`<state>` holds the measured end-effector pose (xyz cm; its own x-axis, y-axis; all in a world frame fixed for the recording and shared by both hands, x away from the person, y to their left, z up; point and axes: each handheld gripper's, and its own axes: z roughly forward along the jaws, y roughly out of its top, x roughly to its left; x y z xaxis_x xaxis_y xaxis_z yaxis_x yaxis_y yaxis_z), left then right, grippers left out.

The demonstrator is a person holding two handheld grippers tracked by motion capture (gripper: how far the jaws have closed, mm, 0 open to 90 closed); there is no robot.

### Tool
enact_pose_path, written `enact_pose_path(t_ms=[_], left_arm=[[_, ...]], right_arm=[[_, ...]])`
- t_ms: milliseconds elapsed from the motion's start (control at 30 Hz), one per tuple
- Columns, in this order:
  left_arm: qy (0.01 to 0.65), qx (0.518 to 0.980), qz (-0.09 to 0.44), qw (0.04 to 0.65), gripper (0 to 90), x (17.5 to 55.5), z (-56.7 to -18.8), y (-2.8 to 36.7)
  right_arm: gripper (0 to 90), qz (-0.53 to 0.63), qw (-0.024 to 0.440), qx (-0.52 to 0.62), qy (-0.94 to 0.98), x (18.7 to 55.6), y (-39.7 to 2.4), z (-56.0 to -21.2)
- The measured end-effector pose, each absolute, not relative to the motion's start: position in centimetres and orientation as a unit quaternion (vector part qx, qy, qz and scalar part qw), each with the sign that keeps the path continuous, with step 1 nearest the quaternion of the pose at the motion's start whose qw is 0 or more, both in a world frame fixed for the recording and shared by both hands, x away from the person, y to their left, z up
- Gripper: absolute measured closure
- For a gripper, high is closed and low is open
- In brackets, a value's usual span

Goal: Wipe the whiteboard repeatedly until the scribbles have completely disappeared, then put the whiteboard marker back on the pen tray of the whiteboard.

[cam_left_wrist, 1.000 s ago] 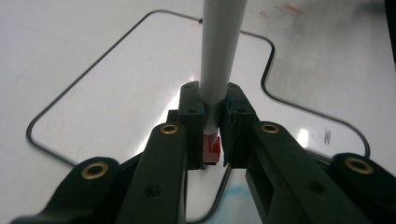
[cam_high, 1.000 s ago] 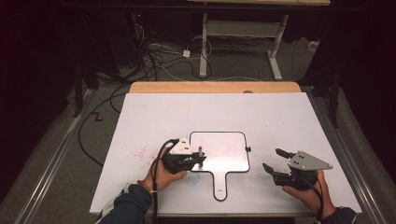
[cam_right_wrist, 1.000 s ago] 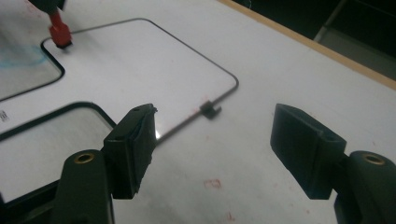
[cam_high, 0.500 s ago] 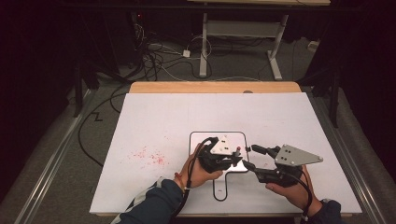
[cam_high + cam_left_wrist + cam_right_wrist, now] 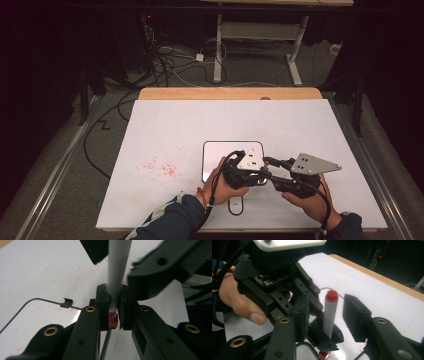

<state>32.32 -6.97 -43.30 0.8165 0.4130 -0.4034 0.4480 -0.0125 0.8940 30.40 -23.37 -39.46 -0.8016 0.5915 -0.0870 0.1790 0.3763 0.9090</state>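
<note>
My left gripper (image 5: pixel 113 293) is shut on a white marker (image 5: pixel 117 272) that stands upright, its red lower end (image 5: pixel 112 320) showing below the pads. In the high view the left gripper (image 5: pixel 257 176) hovers over the lower right of a small handled whiteboard (image 5: pixel 220 155). My right gripper (image 5: pixel 270 167) faces it from the right. In the right gripper view its jaws (image 5: pixel 329 310) stand on either side of the marker (image 5: pixel 329 315), just under the red cap (image 5: pixel 332 295). They have just been closing with the marker between them, and a gap still shows.
The whiteboard lies on a large white sheet (image 5: pixel 300 125) over a wooden table (image 5: pixel 230 93). Red specks (image 5: pixel 160 167) mark the sheet to the left. Cables and desk legs (image 5: pixel 217 55) stand on the floor beyond the far edge.
My left hand moved right over the whiteboard and my right hand moved left to meet it. The right jaws have narrowed around the marker's upper end.
</note>
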Motion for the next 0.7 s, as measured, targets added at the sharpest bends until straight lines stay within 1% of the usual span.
enact_pose_path(t_ms=[67,100,200,267,433,467,533,567,667,700], left_arm=[[0.304,0.709,-0.011,0.636,78.6,32.3,-43.3,-7.0],[0.306,0.707,-0.009,0.637,78.6,32.3,-43.3,-7.0],[0.307,0.707,-0.006,0.637,78.6,32.3,-43.3,-7.0],[0.309,0.708,-0.007,0.635,78.6,32.3,-43.3,-7.1],[0.313,0.694,0.000,0.648,77.9,32.2,-43.2,-7.0],[0.312,0.693,0.005,0.649,73.6,32.2,-43.1,-6.9],[0.313,0.689,0.012,0.654,58.3,31.9,-42.9,-6.3],[0.308,0.690,0.025,0.654,52.5,31.7,-42.8,-5.9],[0.302,0.683,0.060,0.663,37.4,31.2,-42.5,-3.9],[0.309,0.675,0.063,0.667,34.6,31.2,-42.4,-3.0]], right_arm=[[69.4,0.504,0.211,0.243,0.801,30.5,-23.6,-39.5],[72.4,0.506,0.207,0.246,0.800,30.6,-23.6,-39.6],[74.4,0.499,0.202,0.252,0.804,30.9,-23.7,-39.7],[80.0,0.495,0.201,0.248,0.808,31.0,-23.6,-39.9],[81.2,0.496,0.205,0.245,0.807,30.9,-23.5,-39.8],[81.2,0.499,0.205,0.247,0.805,31.0,-23.7,-39.7],[81.3,0.502,0.212,0.257,0.798,31.2,-24.1,-39.3],[81.3,0.505,0.207,0.262,0.795,31.4,-24.5,-39.1],[81.3,0.506,0.184,0.282,0.794,32.4,-25.6,-38.5],[81.2,0.504,0.177,0.290,0.794,32.8,-25.9,-38.4]])
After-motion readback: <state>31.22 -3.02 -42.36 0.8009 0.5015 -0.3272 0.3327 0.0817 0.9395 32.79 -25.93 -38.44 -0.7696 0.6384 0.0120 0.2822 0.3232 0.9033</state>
